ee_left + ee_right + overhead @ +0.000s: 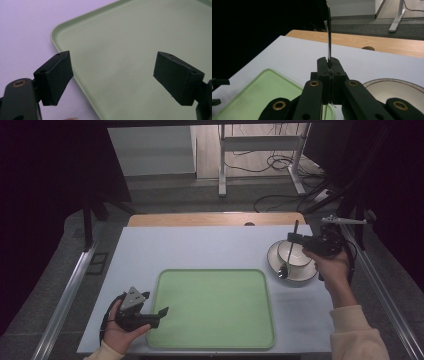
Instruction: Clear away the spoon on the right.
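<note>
- Plainly, the right gripper had its jaws clamped on a thin metal spoon above the white bowl near the table's right edge; the narrow grip risked the spoon swivelling or dropping.
- Meanwhile the left gripper stood wide open, holding nothing, at the pale green plastic tray's left edge, where it could nudge the tray.

Surface: pale blue-grey, plain; reads lilac in the left gripper view. Wood-tone strip along its far edge. Tray: light green, plain. Saucer and cup: white/cream; saucer has a thin brown rim line. Spoon: dark metallic. Both grippers black, left gripper with a grey plate on top, brass-coloured rivets. Sleeve: cream.
</note>
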A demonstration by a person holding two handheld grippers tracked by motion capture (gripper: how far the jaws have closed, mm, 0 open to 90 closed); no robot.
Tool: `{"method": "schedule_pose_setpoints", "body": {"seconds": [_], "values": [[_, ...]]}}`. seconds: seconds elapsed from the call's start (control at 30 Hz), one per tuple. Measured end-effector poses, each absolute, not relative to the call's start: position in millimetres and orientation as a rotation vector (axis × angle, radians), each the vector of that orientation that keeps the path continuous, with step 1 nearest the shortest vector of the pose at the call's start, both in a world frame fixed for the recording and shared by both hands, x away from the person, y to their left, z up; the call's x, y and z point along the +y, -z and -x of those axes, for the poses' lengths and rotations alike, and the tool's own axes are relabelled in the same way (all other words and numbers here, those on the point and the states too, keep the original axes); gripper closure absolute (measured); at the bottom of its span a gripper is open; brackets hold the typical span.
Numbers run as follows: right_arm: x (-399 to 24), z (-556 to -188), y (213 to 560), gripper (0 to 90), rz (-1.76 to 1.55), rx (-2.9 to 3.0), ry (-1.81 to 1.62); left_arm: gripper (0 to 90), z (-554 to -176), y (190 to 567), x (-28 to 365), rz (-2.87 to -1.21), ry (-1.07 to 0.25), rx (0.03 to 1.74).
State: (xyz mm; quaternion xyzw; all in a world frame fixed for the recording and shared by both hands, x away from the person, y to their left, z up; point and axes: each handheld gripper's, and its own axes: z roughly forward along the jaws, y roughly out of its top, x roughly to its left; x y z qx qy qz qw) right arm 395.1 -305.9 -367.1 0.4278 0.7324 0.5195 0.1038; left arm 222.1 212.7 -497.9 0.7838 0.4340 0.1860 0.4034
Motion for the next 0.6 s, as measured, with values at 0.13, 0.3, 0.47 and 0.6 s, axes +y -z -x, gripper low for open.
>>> {"method": "schedule_pose_setpoints", "body": {"seconds": [0.13, 0.3, 0.47, 0.6], "values": [[-305, -388, 372, 88.5, -1.253, 2.165, -1.561, 15.3, -222, 497, 212, -1.977, -0.474, 1.097], [-304, -379, 379, 88.5, -1.282, 2.133, -1.611, 15.3, -222, 498, 211, -1.984, -0.474, 1.095], [-299, -373, 386, 88.5, -1.295, 2.144, -1.644, 15.2, -222, 498, 211, -1.984, -0.475, 1.093], [-294, -368, 389, 88.5, -1.284, 2.163, -1.646, 15.3, -222, 498, 212, -1.981, -0.478, 1.097]]}}
